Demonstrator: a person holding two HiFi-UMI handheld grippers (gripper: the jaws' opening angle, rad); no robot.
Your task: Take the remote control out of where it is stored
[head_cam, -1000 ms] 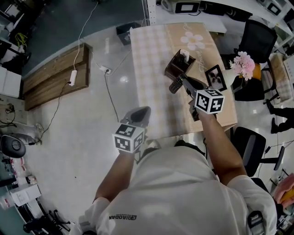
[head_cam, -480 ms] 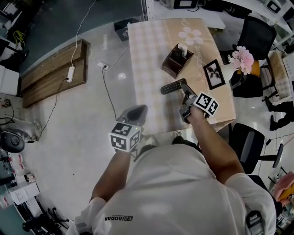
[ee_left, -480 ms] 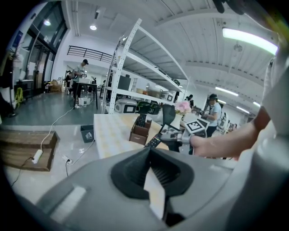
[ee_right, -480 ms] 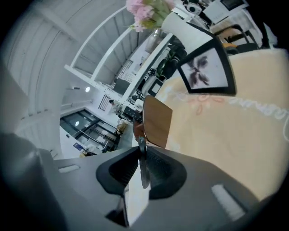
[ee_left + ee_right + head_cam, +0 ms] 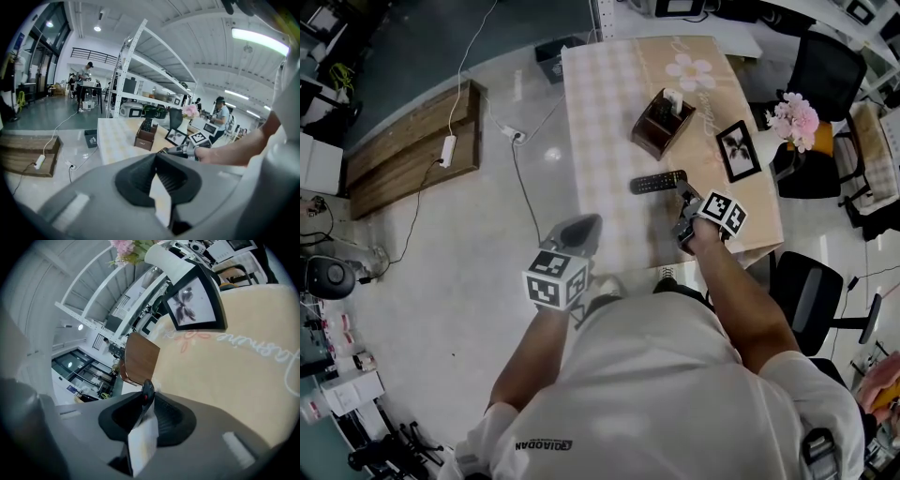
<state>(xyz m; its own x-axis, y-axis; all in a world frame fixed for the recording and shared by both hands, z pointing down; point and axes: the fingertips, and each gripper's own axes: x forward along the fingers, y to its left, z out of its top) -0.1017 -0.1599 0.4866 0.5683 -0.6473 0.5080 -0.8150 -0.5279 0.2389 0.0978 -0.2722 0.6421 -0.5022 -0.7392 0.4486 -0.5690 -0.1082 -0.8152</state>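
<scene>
Two tools are in view, and only your right tool (image 5: pixel 684 194) is at the table (image 5: pixel 600 112). Its jaws have just been opening and now stand apart, released, with the right end of the remote control (image 5: pixel 656 182) between them but not pinched. In the right gripper view that end, with its red button, sits at the mouth of the jaws, and pale cloth shows through the gap below it. The remote control lies flat on the checked cloth, crosswise to the table's length, out of the brown holder (image 5: pixel 661 127) and apart from it. The holder stands upright farther up the table, with a pale thing standing in it. A black picture frame (image 5: pixel 738 150) is propped to the right of the holder, near your right tool and ahead of its jaws. Pink flowers (image 5: pixel 794 122) stand past the table's right edge, and a black office chair (image 5: pixel 811 291) sits by your right elbow. Your left tool (image 5: pixel 589 227) hangs over the floor beside the table's near left corner, its jaws a little parted and holding nothing. On the floor to the left, a dark bin (image 5: pixel 551 58) stands by the far corner, and a white power strip (image 5: pixel 447 155) lies on a wooden platform (image 5: pixel 403 159).
</scene>
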